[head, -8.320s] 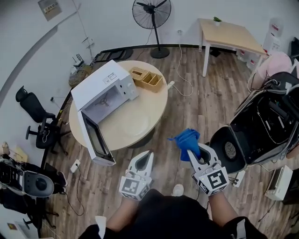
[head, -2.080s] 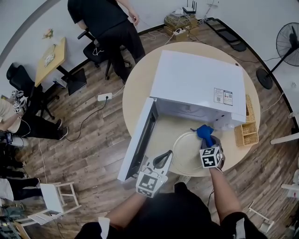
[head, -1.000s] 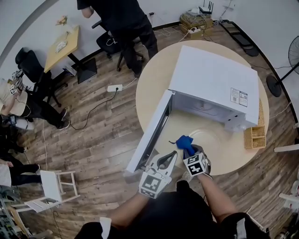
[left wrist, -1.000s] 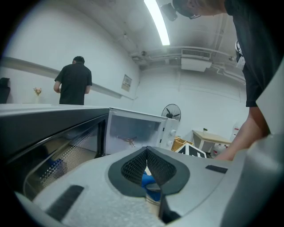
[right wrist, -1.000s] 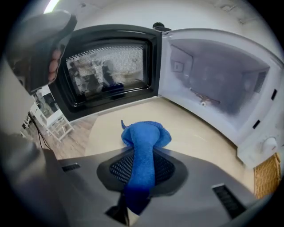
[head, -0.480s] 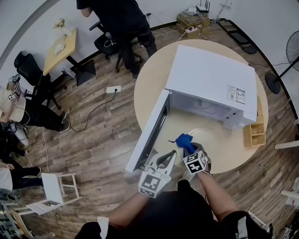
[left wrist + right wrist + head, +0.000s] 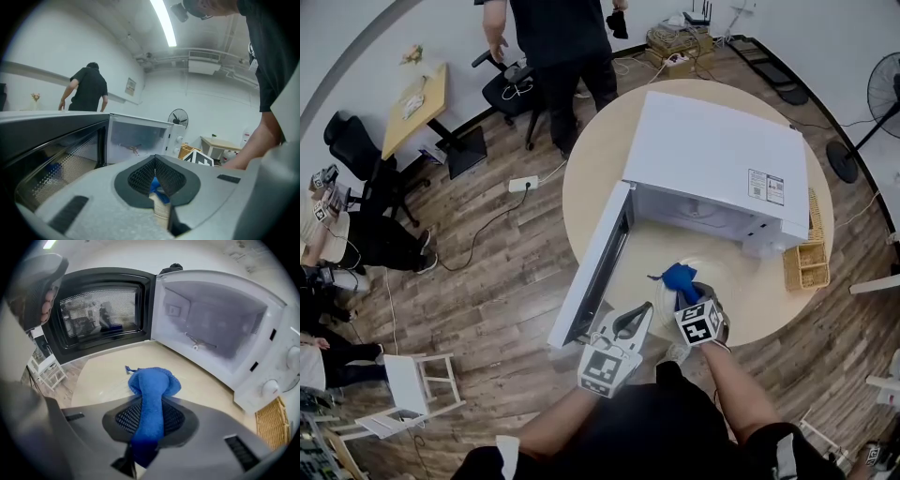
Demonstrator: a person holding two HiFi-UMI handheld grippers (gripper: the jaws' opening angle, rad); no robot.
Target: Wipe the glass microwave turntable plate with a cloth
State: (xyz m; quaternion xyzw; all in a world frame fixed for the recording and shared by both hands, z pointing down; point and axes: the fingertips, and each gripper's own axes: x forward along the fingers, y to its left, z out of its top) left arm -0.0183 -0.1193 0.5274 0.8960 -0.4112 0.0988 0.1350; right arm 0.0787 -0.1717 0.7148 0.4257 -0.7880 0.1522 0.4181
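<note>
The glass turntable plate (image 7: 727,277) lies on the round table (image 7: 581,178), in front of the open white microwave (image 7: 712,159). My right gripper (image 7: 683,287) is shut on a blue cloth (image 7: 679,276) and holds it down on the plate's left part. In the right gripper view the cloth (image 7: 152,385) bunches out past the gripper (image 7: 151,405) onto the faint glass plate (image 7: 105,387). My left gripper (image 7: 639,311) hangs shut and empty near the table's front edge, just left of the right one. Its jaws (image 7: 154,161) point at the microwave.
The microwave door (image 7: 591,272) swings out to the left past the table edge. A wicker basket (image 7: 806,262) sits at the table's right. A person (image 7: 548,37) stands behind the table by a chair. A fan (image 7: 872,94) stands far right.
My right gripper with the cloth has slid a little to the right over the plate. The left gripper has hardly moved. The person at the back has shifted.
</note>
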